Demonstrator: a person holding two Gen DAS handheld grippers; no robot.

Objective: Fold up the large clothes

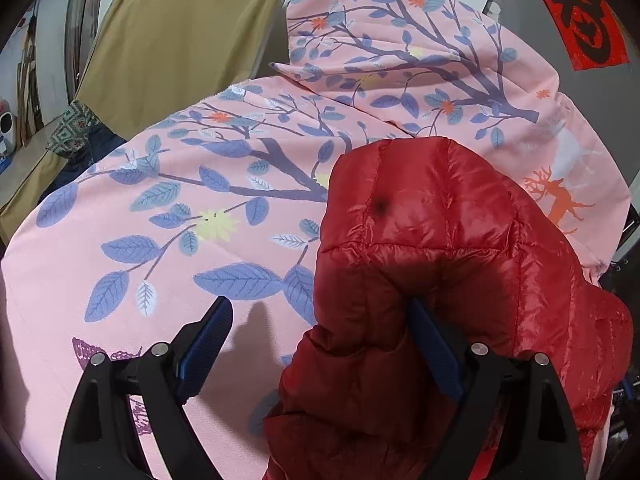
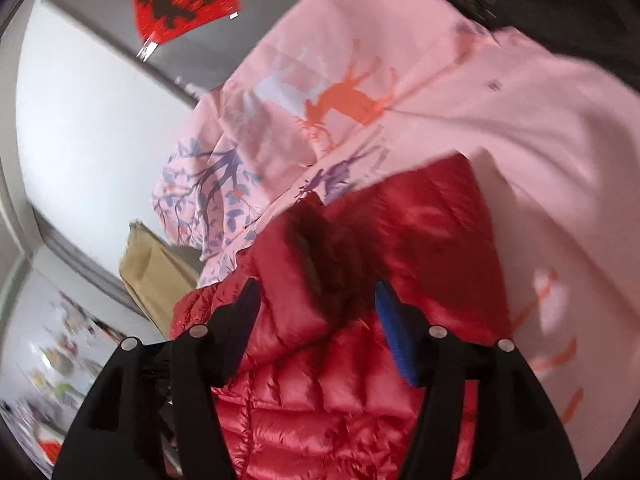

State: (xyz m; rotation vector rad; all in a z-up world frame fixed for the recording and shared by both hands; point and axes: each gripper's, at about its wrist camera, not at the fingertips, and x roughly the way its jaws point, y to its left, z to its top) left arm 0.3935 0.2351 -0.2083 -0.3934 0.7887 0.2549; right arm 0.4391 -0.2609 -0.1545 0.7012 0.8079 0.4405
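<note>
While the glossy, puffy quilted red down jacket (image 1: 440, 280) lies heaped on a soft pink leaf-printed sheet (image 1: 180, 208), the left gripper (image 1: 320, 344) and right gripper (image 2: 316, 312) both gape wide, holding nothing, jacket folds bulging between their ribbed blue pads; a tan cushion (image 1: 180, 32) leans far left, red paper banner (image 1: 580, 12) far right

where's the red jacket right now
The red puffer jacket lies on the pink leaf-print sheet, low and right in the left wrist view. In the right wrist view it fills the lower centre, between that gripper's open fingers.
</note>
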